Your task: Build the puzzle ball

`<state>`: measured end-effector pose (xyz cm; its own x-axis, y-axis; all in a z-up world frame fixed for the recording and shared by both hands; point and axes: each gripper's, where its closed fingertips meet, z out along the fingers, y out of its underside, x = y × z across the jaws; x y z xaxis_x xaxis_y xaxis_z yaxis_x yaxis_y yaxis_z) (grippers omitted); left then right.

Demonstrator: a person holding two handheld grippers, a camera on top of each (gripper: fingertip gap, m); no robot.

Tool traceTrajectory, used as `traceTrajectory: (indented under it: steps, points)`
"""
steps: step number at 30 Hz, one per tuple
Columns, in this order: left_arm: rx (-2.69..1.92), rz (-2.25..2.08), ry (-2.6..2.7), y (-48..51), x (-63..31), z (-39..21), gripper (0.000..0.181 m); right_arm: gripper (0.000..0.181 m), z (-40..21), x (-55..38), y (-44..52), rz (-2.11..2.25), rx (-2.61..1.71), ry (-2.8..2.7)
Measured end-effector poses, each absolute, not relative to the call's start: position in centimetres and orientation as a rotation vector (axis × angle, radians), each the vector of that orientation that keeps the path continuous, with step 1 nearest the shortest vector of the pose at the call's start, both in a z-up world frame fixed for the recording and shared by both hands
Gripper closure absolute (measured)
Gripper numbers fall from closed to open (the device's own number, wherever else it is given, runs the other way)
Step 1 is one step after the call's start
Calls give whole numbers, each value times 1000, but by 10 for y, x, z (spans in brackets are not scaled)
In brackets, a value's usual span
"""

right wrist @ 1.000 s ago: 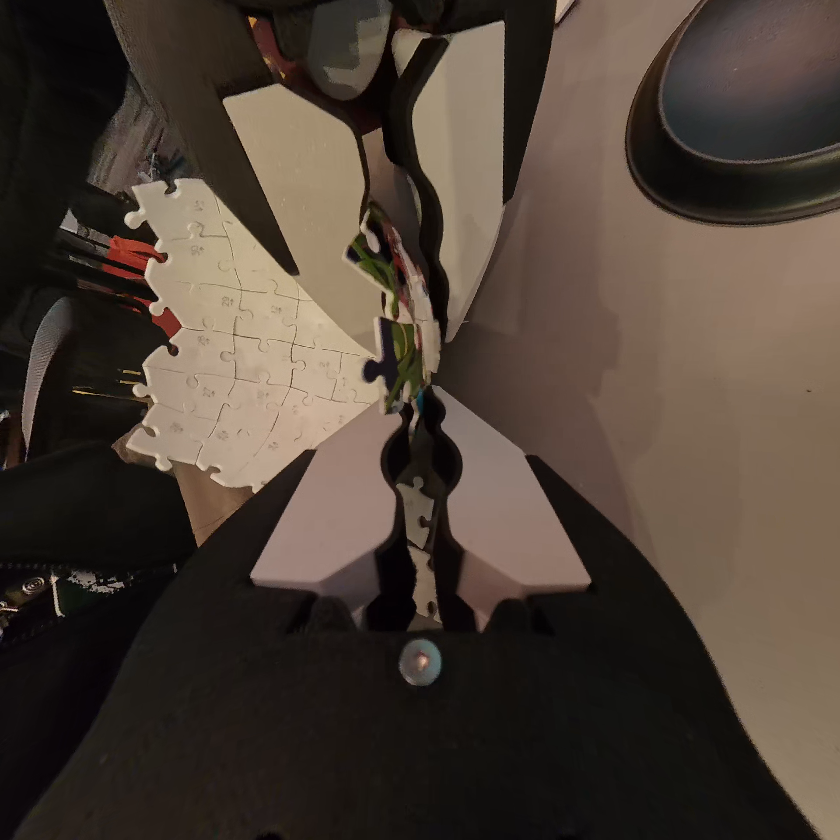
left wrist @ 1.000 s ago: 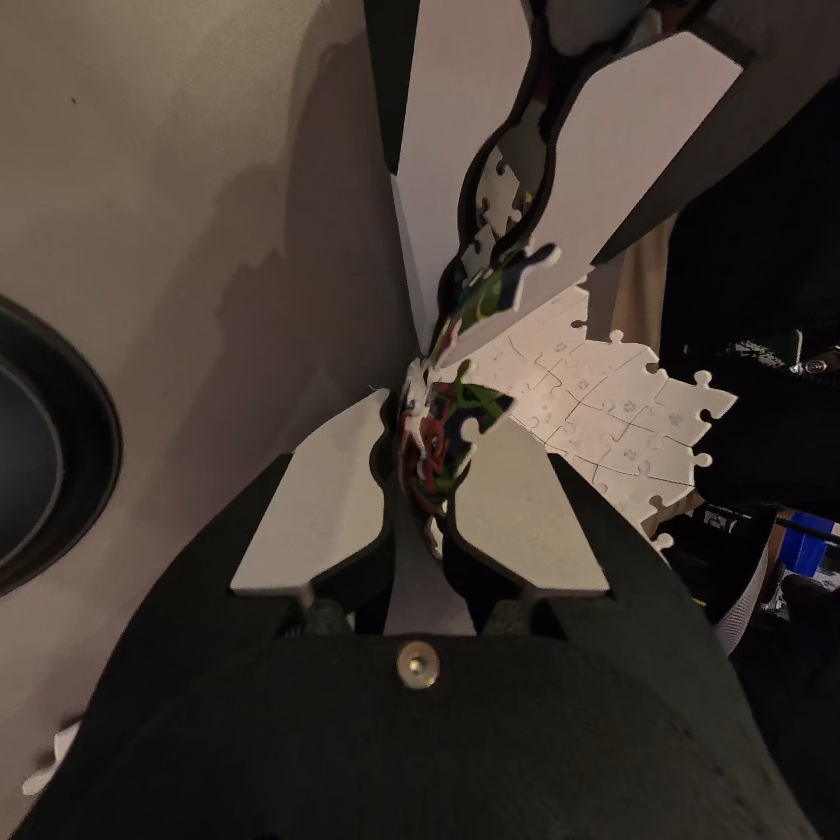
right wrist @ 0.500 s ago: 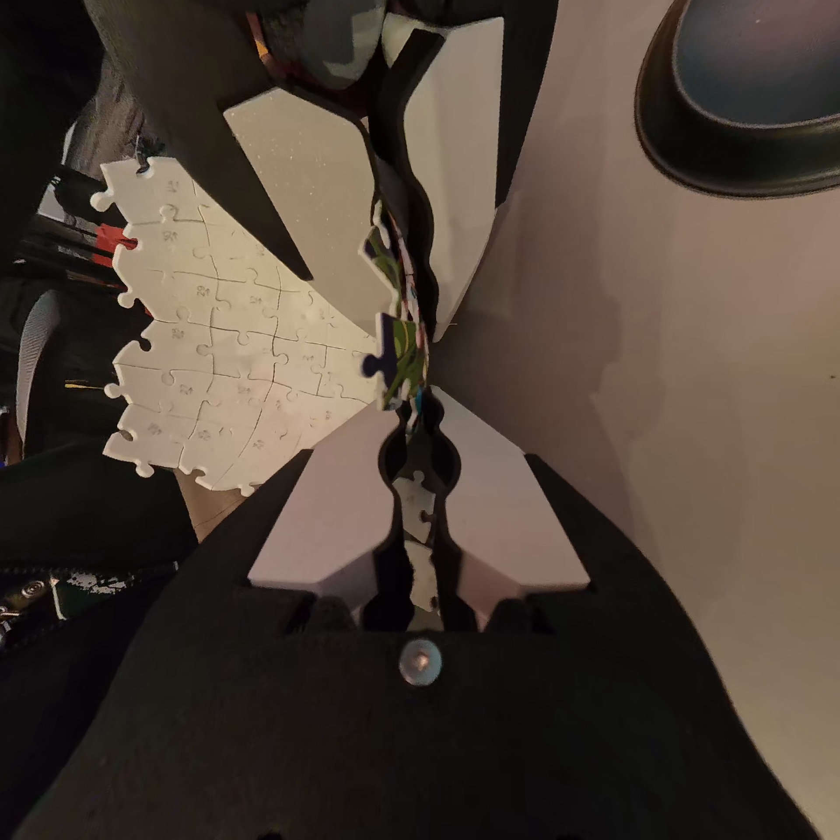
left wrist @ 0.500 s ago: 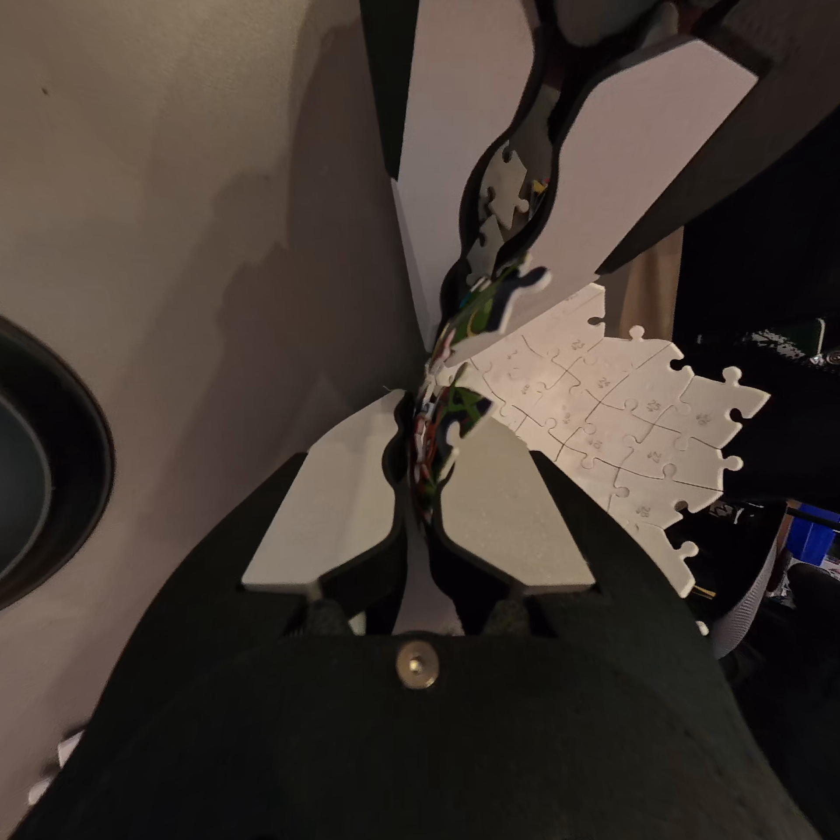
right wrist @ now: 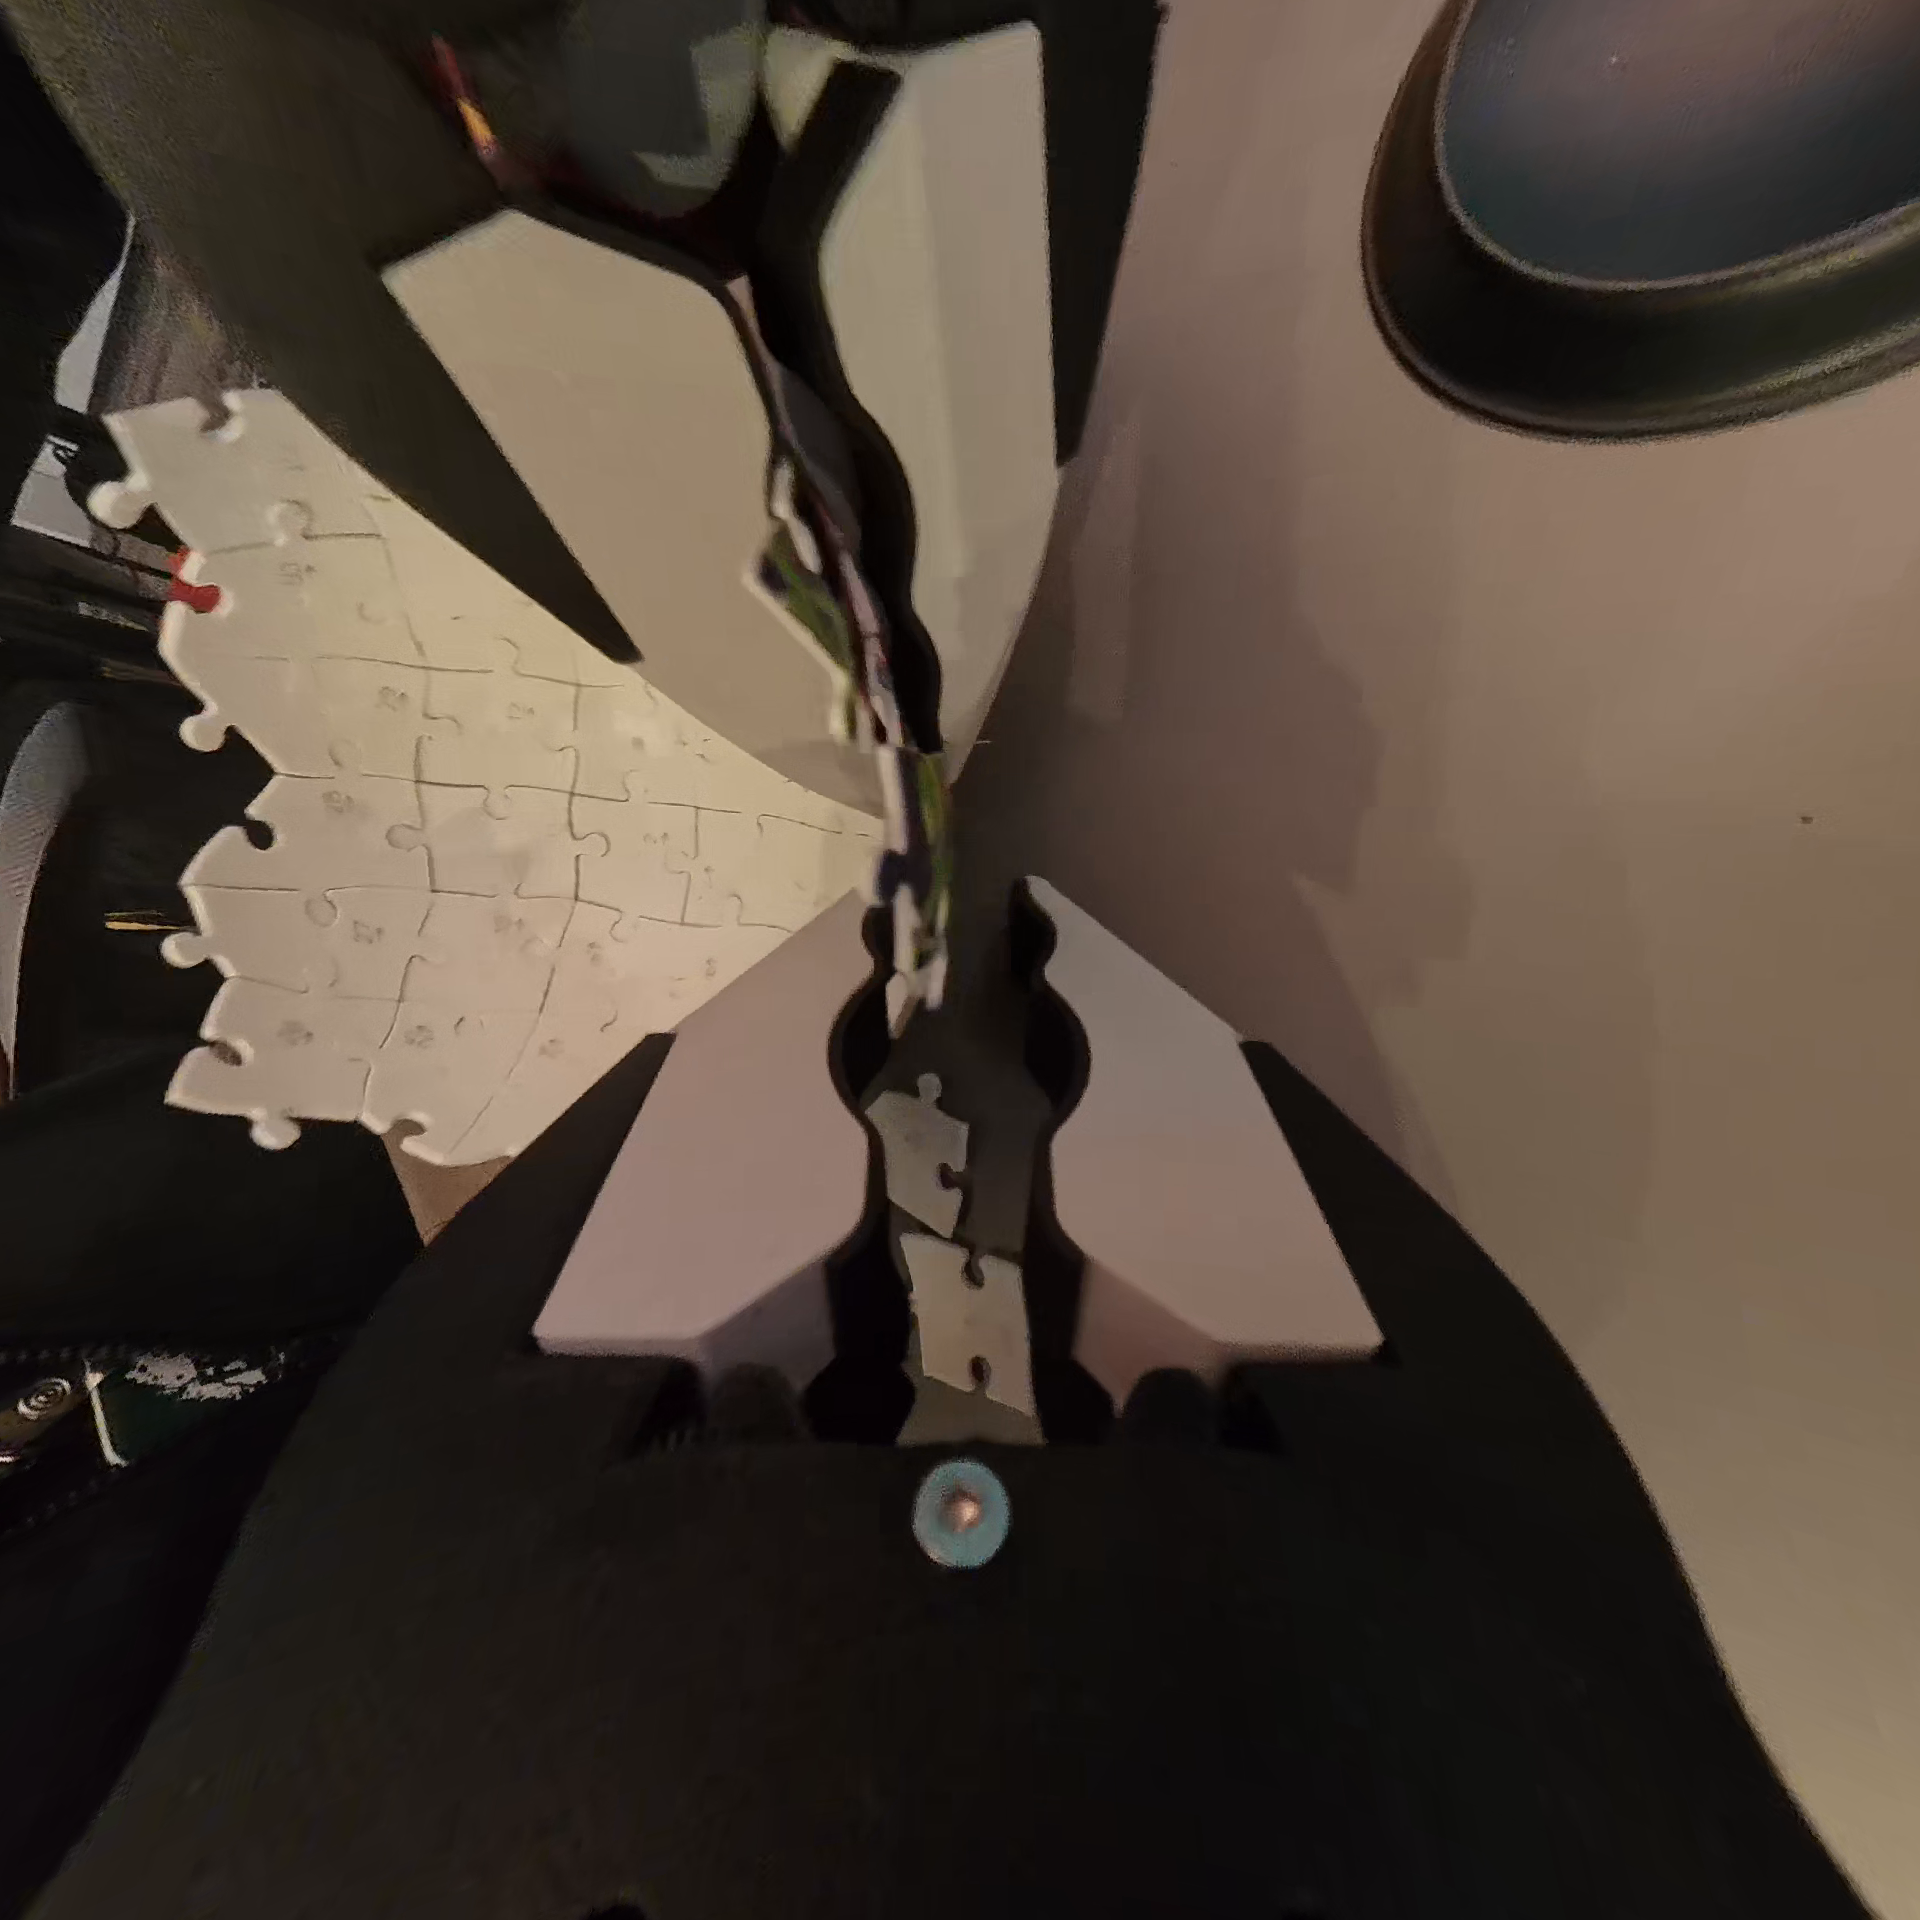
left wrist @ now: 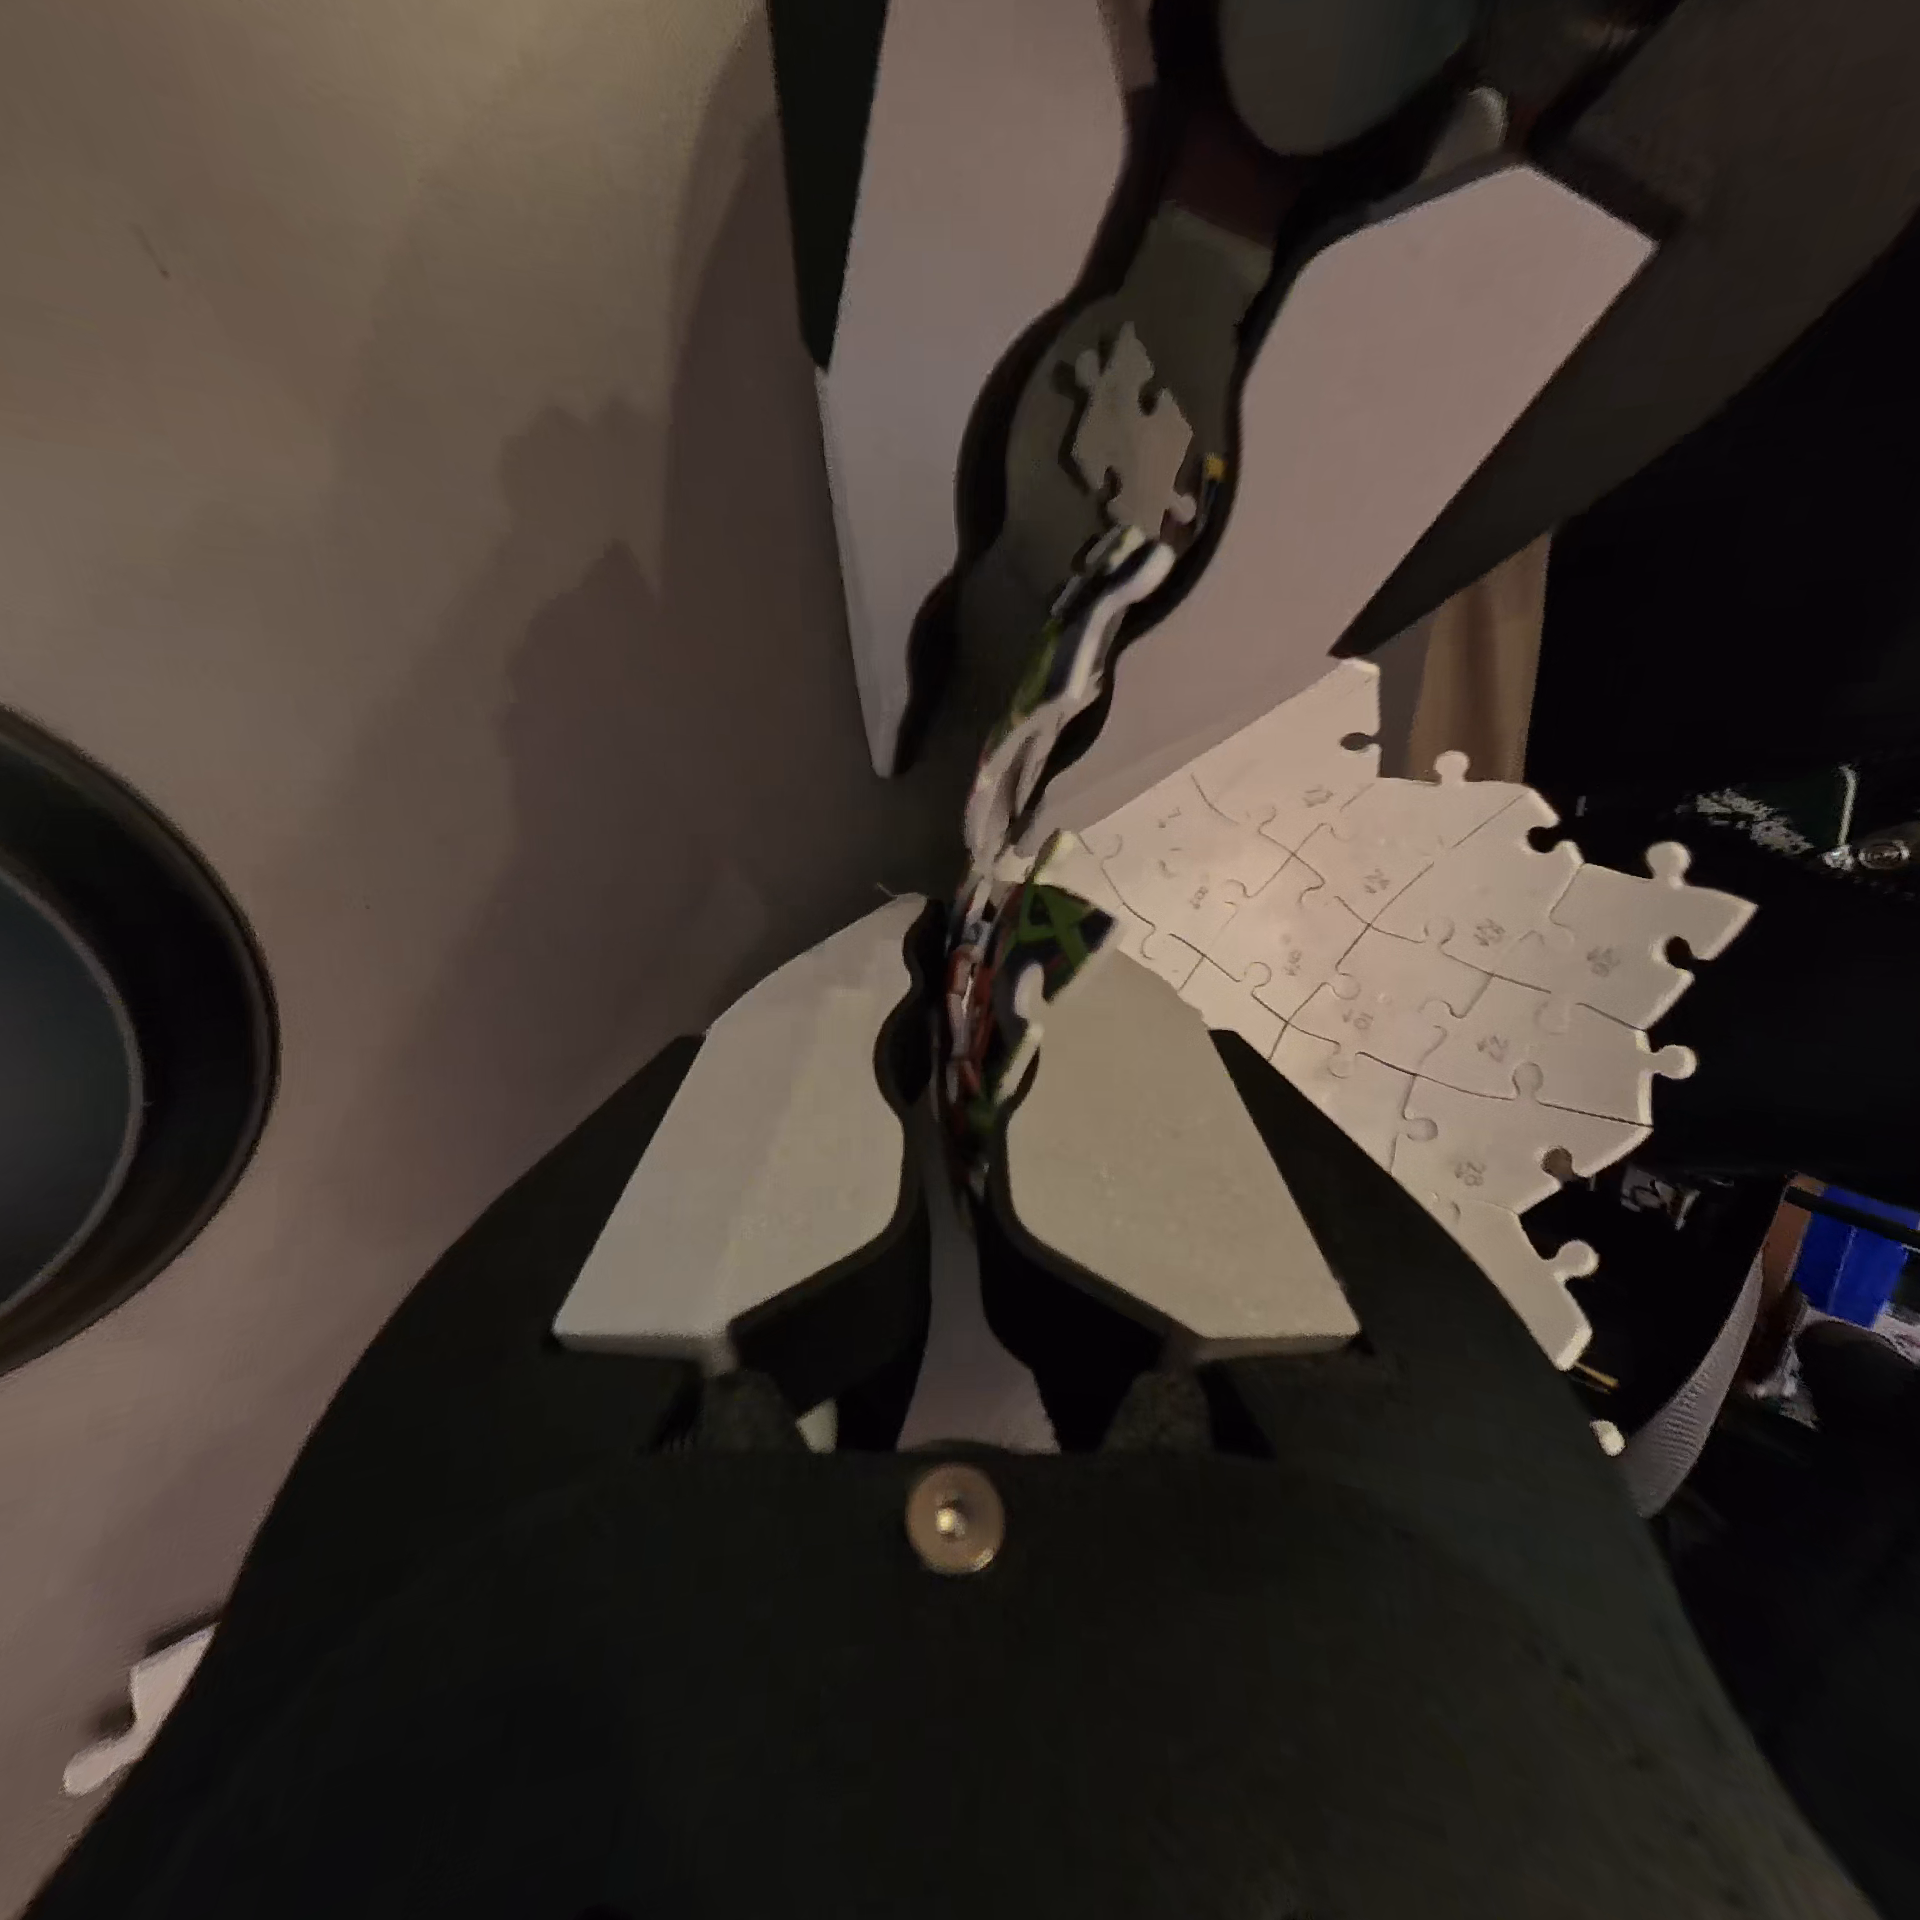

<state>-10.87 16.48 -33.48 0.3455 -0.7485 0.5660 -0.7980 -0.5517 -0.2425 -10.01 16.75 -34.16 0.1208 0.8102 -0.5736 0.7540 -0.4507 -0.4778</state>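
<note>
**Two claws nose to nose on one seam of the puzzle ball**

I have both grippers pinching the curved puzzle shell edge-on, tips almost touching. My left gripper (left wrist: 971,997) is clamped on a printed strip of pieces (left wrist: 987,1039) that runs lengthwise down the slot between its fingers. My right gripper (right wrist: 961,935) faces it from the far side, pressed together on the same edge, with white-backed pieces (right wrist: 940,1226) trailing back between its fingers toward the wrist.

The assembled panel (left wrist: 1403,966) fans out to the right in the left wrist view and to the left in the right wrist view, blank side lit, jagged tabs pointing away from the claws. It hangs above the pale tabletop (left wrist: 364,520), not resting on it. A dark round dish (right wrist: 1662,208) sits well apart; a loose piece (left wrist: 135,1704) lies by my left gripper's body.

The seam's long axis lines up with both claws, so I judge the coming move is a push along that line to seat tab into socket. Neither gripper is nearer; they meet at the joint. Whether the tab is locked, I cannot tell.
</note>
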Motion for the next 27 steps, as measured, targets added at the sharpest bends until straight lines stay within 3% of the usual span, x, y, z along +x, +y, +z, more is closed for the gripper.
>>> traceTrajectory:
  steps: [1,4,6,27]
  points:
    - [2521,997,-1453,165,-108,-333,178,159,-341,-99,168,1261,-2306,-1600]
    - [2540,995,-1464,167,-108,-331,178,164,-338,-100,164,1321,-2297,-1606]
    - [2539,991,-1470,166,-108,-331,178,178,-335,-102,159,1362,-2276,-1624]
    - [2586,972,-1516,173,-112,-331,176,181,-336,-107,163,1324,-2252,-1598]
